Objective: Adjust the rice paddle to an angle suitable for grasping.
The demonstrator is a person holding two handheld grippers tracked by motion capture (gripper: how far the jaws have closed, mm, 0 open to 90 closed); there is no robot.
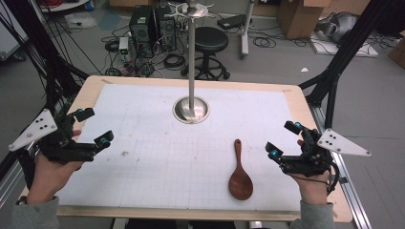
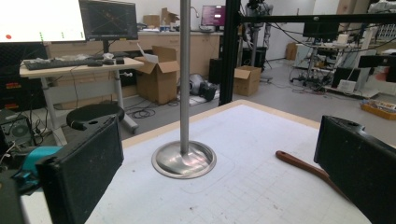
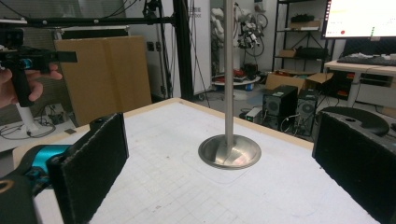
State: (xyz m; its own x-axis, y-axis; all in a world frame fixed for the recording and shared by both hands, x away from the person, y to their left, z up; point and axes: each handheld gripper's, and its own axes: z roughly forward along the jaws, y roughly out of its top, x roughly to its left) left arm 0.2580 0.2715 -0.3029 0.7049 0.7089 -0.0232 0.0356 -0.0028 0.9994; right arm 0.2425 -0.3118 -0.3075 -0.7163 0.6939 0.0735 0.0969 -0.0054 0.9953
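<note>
**Pick up the spoon by its thin handle**

The dark brown wooden spoon [image 1: 239, 171] lies flat on the white grid mat [image 1: 143, 157], near your right gripper [image 1: 282, 139]. Both your grippers, left [image 1: 94, 127] too, have jaws wide apart and empty. The spoon looks light, stiff and smooth. Pinch the handle near the bowl so it won't tip.

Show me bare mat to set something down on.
Free: the wide stretch between left gripper and wooden spoon, and the far corners beside the metal stand. Tightest: the strip between spoon and right gripper.
</note>
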